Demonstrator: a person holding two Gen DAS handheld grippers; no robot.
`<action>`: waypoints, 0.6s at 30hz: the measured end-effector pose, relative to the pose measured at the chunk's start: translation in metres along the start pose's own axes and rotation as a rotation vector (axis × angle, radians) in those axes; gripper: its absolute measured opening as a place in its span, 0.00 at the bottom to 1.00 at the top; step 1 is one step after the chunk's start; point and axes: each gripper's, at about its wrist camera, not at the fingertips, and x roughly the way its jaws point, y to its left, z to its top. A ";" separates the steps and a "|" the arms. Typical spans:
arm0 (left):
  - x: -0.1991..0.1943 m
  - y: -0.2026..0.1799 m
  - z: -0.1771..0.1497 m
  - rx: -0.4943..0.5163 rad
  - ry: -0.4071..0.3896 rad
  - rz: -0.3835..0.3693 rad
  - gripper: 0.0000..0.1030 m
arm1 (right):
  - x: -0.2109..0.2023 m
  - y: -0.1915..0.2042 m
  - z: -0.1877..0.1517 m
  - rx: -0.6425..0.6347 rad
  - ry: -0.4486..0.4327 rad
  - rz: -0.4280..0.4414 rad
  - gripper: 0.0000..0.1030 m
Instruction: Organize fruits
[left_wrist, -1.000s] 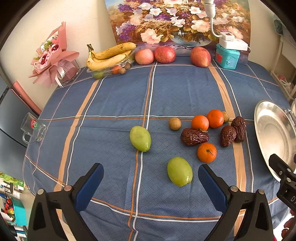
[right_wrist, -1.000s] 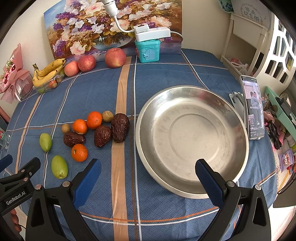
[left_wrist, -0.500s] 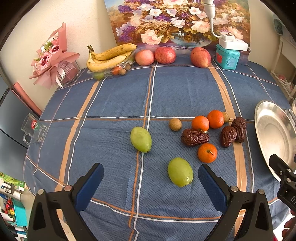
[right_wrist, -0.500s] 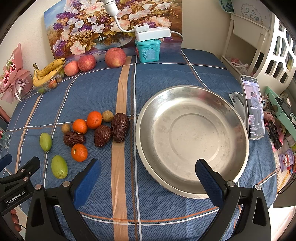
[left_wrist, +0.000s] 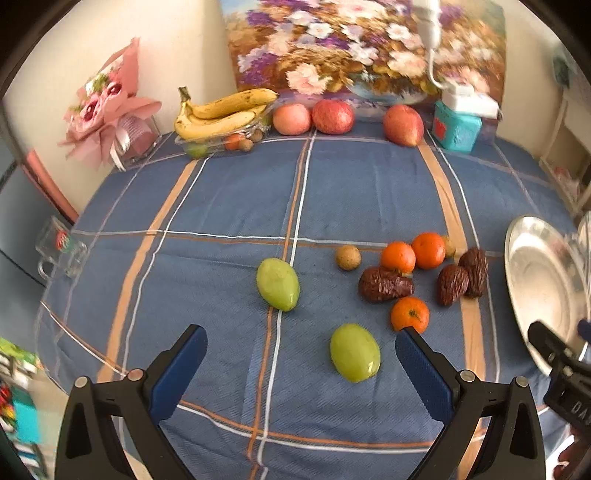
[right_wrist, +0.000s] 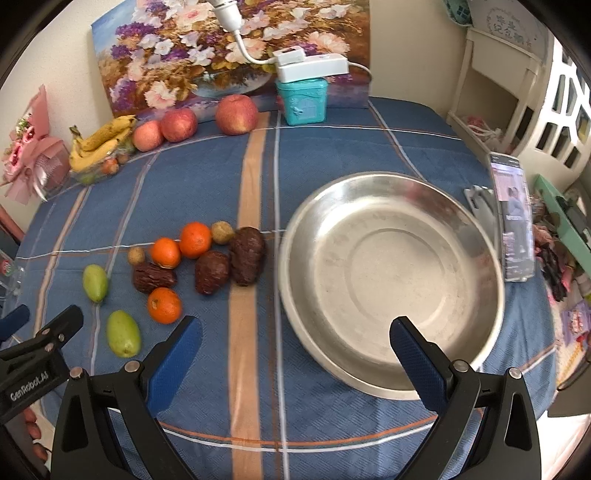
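left gripper (left_wrist: 299, 363) hangs spread over the near green fruit (left_wrist: 354, 352), likely lined up to take it. oranges (right_wrist: 164, 304) and dates (right_wrist: 247, 254) lie loose mid-counter. right gripper (right_wrist: 295, 345) waits spread near the empty bowl (right_wrist: 491, 332).

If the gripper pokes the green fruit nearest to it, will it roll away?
Probably a bit. The nearest green fruit is egg-shaped, so it would likely wobble sideways, not roll straight. Its shiny skin looks smooth and may slip. The woven tablecloth should slow it.
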 end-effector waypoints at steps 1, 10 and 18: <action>0.000 0.003 0.001 -0.013 -0.010 0.002 1.00 | 0.000 0.001 0.001 0.003 -0.001 0.011 0.98; 0.024 0.014 0.001 -0.104 0.064 -0.056 1.00 | 0.017 0.029 0.015 -0.014 0.023 0.150 0.98; 0.048 0.013 -0.003 -0.120 0.177 -0.095 1.00 | 0.028 0.034 0.023 0.025 0.050 0.194 0.98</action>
